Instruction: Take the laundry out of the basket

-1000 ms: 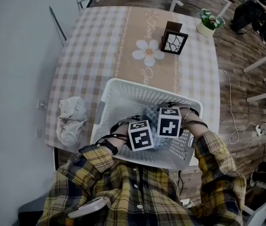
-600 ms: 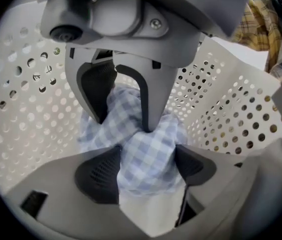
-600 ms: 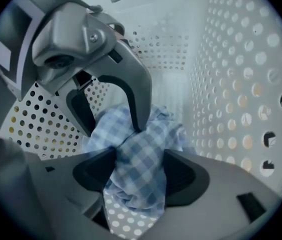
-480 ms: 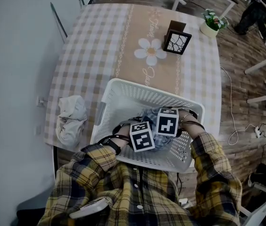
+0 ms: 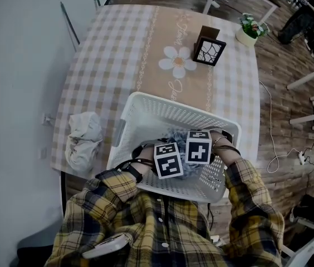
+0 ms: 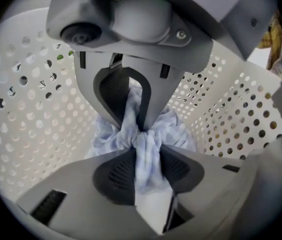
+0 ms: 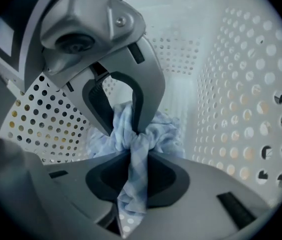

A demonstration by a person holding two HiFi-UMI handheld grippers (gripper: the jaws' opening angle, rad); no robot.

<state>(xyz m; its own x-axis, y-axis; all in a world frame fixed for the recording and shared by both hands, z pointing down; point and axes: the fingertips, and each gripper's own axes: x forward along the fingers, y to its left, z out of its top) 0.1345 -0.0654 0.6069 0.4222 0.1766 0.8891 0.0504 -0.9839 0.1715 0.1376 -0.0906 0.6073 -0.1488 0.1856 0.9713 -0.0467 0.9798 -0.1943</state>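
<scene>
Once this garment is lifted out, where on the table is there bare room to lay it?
Bare: the far-left tablecloth beyond the crumpled cloth, and the strip between basket and frame. Crowded: the near edge, filled by basket and crumpled cloth; the plant takes the far-right corner.

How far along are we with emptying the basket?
Done: one pale cloth lies on the table, outside the basket. In hand: the left hand-held gripper and right hand-held gripper have just closed their jaws on the blue cloth inside. Left: lifting it out.
</scene>
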